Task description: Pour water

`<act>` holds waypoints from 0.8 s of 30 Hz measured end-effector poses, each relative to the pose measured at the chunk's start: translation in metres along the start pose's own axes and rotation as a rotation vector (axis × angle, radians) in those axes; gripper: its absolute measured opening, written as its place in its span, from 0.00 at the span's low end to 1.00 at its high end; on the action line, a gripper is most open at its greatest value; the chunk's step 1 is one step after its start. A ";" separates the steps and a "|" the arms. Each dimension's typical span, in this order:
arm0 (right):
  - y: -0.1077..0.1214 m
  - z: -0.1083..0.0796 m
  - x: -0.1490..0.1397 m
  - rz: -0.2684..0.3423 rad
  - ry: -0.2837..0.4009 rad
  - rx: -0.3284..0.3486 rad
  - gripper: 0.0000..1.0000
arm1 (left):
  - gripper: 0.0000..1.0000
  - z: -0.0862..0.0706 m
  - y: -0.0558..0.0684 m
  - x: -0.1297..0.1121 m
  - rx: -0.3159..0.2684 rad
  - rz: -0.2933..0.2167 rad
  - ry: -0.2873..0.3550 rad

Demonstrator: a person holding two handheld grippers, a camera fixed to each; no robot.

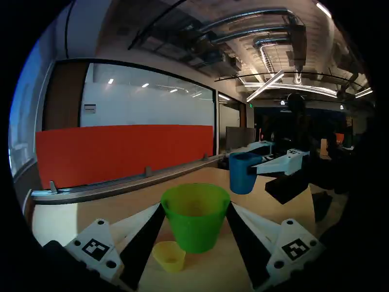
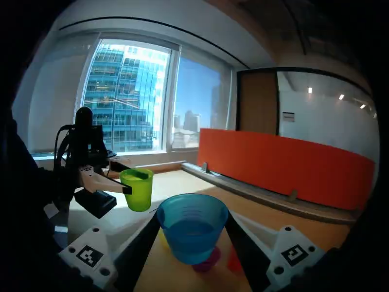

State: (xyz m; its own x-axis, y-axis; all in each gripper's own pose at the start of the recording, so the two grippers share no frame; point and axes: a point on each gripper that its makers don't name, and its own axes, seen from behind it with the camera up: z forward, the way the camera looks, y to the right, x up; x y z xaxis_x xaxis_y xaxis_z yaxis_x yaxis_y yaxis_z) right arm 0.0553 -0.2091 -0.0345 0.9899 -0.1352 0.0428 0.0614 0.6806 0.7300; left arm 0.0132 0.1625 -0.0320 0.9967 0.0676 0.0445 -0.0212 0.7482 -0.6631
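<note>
**Q:** Status of the left gripper (image 1: 196, 210)?

**A:** Partly closed, to cup width. Both fingers press the wall of the green cup (image 1: 196, 223), one at its 9 o'clock side and one at its 3 o'clock side. The cup is upright with its mouth facing up.

**Q:** Status of the right gripper (image 2: 192, 228)?

**A:** Same condition. Its fingers are closed in on the blue cup (image 2: 192, 233) from 9 and 3 o'clock, gripping it upright. The inner wall carries graduation marks. The lower interior looks darker, but whether that is water cannot be told.

**Q:** Relative position of the two cups?

**A:** Apart, not touching. In the left gripper view, the blue cup sits at 1 o'clock from the green cup, farther off. In the right gripper view, the green cup sits at 10 o'clock from the blue cup.

**Q:** Other items on the table (image 1: 146, 199)?

**A:** A small yellow cup (image 1: 169, 256) stands at 7 o'clock from the green cup, just below it. In the right gripper view, a magenta piece (image 2: 208, 263) shows at 5 o'clock under the blue cup. An orange panel (image 1: 121, 151) runs along the table's far edge at 12 o'clock.
</note>
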 end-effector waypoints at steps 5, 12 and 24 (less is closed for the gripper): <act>-0.001 0.004 0.006 -0.014 0.008 0.009 0.92 | 0.87 0.000 0.005 -0.005 -0.001 0.019 -0.004; -0.002 0.010 0.015 -0.055 0.011 0.018 0.92 | 0.87 0.001 0.011 -0.005 -0.004 0.021 0.000; -0.003 0.020 0.025 -0.184 0.002 0.024 0.92 | 0.87 0.002 0.019 -0.013 -0.001 0.039 -0.009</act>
State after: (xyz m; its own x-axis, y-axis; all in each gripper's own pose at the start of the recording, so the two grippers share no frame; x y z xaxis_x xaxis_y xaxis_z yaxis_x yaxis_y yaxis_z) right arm 0.0776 -0.2286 -0.0223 0.9624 -0.2546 -0.0943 0.2386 0.6274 0.7413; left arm 0.0001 0.1769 -0.0436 0.9944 0.1024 0.0252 -0.0597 0.7441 -0.6654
